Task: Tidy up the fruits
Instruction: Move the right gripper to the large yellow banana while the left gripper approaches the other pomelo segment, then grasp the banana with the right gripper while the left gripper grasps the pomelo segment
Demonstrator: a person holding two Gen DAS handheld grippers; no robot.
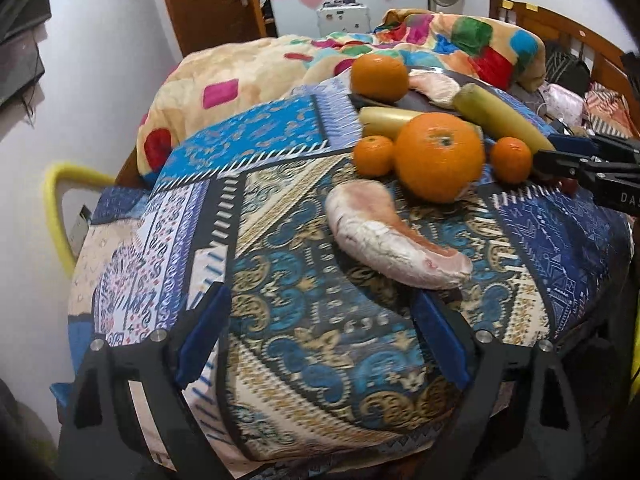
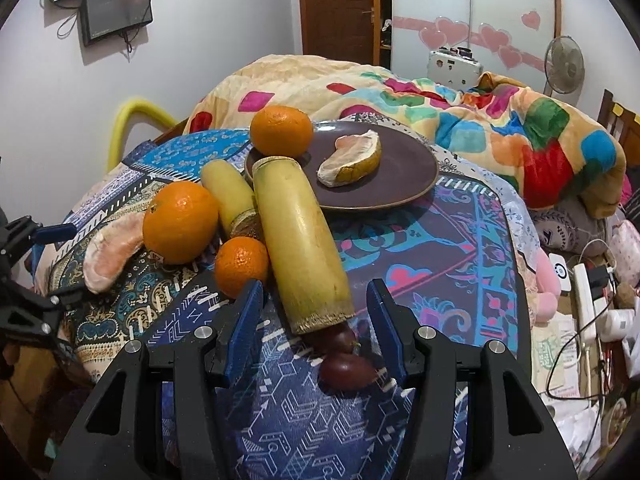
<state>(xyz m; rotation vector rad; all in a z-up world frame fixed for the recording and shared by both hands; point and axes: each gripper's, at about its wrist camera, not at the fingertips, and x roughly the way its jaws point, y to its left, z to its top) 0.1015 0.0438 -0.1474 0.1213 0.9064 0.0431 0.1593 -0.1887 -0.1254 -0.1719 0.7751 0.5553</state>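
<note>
My left gripper [image 1: 320, 320] hovers open over the patterned cloth, nothing between its blue pads, with a peeled pomelo segment [image 1: 392, 240] just beyond its right finger. Behind the segment sit a large orange [image 1: 440, 156], two small oranges [image 1: 374, 156] and yellow cane pieces [image 1: 500, 116]. My right gripper [image 2: 316, 312] is open around the near end of the long cane piece [image 2: 300, 240], its pads clear of it. Two dark red fruits [image 2: 348, 364] lie between its fingers. A brown plate [image 2: 408, 184] holds an orange [image 2: 281, 131] and a pomelo wedge [image 2: 352, 160].
The fruit rests on a cloth-covered surface [image 1: 320, 360] with a colourful blanket [image 2: 520, 132] heaped behind it. A yellow rail [image 1: 56, 200] stands at the left edge. Cables and a power strip [image 2: 584, 300] lie at the far right.
</note>
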